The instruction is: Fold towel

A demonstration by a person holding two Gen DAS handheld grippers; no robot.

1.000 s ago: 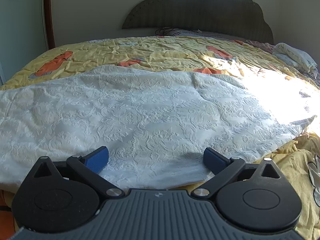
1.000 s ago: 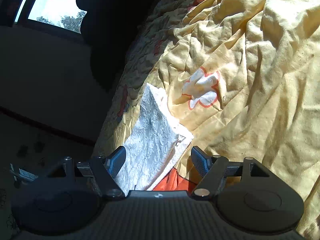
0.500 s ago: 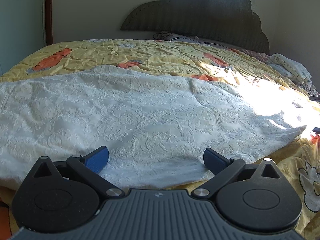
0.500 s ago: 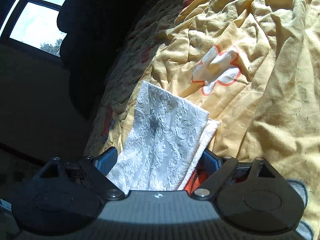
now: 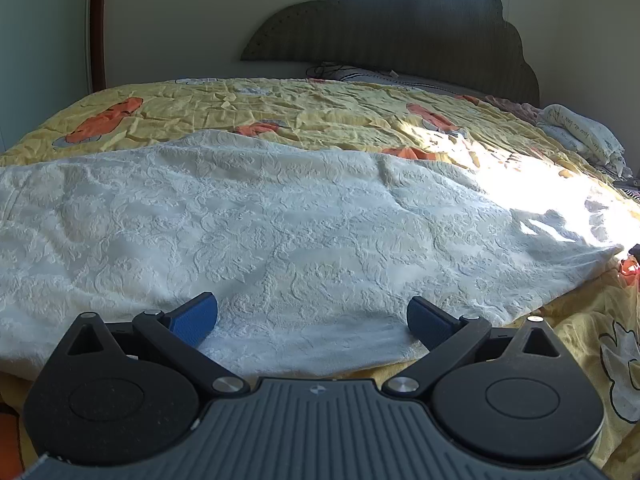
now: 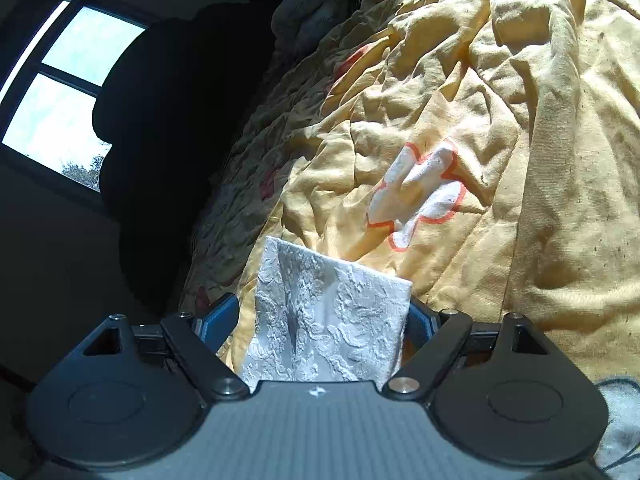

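A white embossed towel (image 5: 280, 232) lies spread across the yellow bedspread (image 5: 304, 108), wide from left to right, its right end in bright sun. My left gripper (image 5: 312, 318) hovers open over the towel's near edge, one blue pad (image 5: 194, 318) on each side above the cloth. In the right wrist view, a doubled corner of the towel (image 6: 332, 316) lies in the gap of my right gripper (image 6: 320, 320). Its fingers (image 6: 220, 320) stand wide apart, and the cloth spans almost the whole gap. Where the cloth runs under the gripper body is hidden.
A dark padded headboard (image 5: 400, 40) and pillows close off the far end of the bed. A rolled light cloth (image 5: 580, 136) sits at the far right. The bedspread around the right gripper is heavily wrinkled (image 6: 480, 120). A window (image 6: 60, 112) shows beyond.
The right gripper moved in over the towel corner, which now sits deeper and flatter in its gap. The left gripper's view rose slightly, and the towel stayed put.
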